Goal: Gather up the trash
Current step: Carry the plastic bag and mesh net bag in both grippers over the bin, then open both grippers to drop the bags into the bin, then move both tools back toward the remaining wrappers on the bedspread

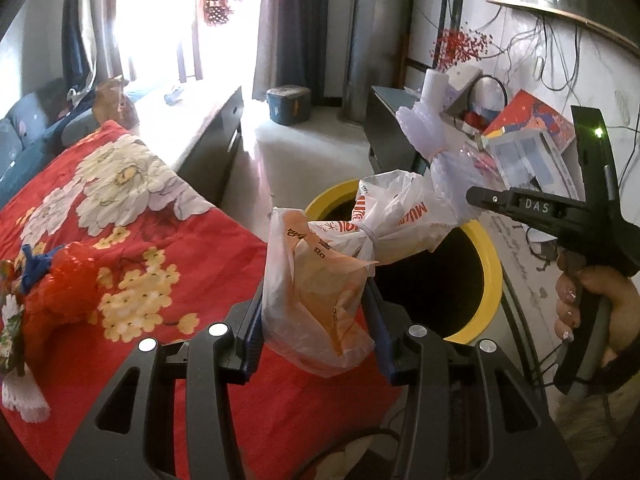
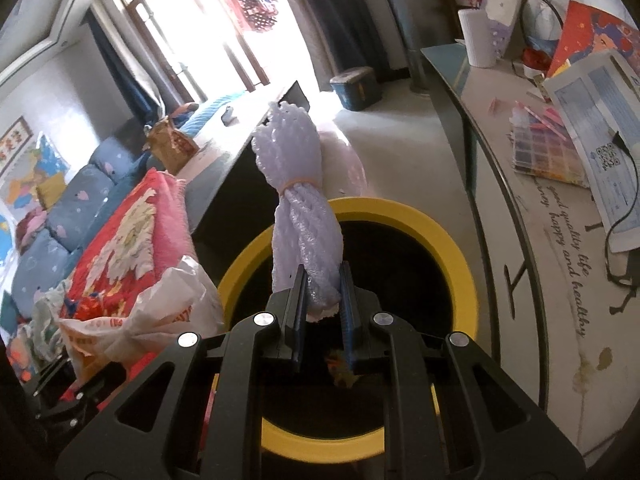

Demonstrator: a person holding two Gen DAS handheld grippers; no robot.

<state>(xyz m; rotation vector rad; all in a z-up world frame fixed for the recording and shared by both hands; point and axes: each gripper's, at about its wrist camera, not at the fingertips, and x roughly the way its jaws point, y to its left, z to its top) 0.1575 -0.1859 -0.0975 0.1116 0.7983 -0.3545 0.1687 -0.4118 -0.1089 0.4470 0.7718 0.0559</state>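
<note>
My left gripper (image 1: 316,300) is shut on a tied white and orange plastic bag (image 1: 316,280) and holds it at the left edge of the yellow-rimmed black trash bin (image 1: 490,272). The bag also shows in the right wrist view (image 2: 136,320), at lower left. My right gripper (image 2: 324,292) is shut on a roll of lavender foam netting (image 2: 300,216) bound with a rubber band, upright over the bin (image 2: 452,256). In the left wrist view the right gripper (image 1: 476,196) and the netting (image 1: 432,140) hang above the bin's far side.
A bed with a red floral blanket (image 1: 132,208) lies to the left, with red and white scraps (image 1: 52,280) on it. A desk (image 2: 532,240) with papers, a box and cables stands right of the bin. A long bench (image 1: 192,120) and a small stool (image 1: 288,104) stand by the window.
</note>
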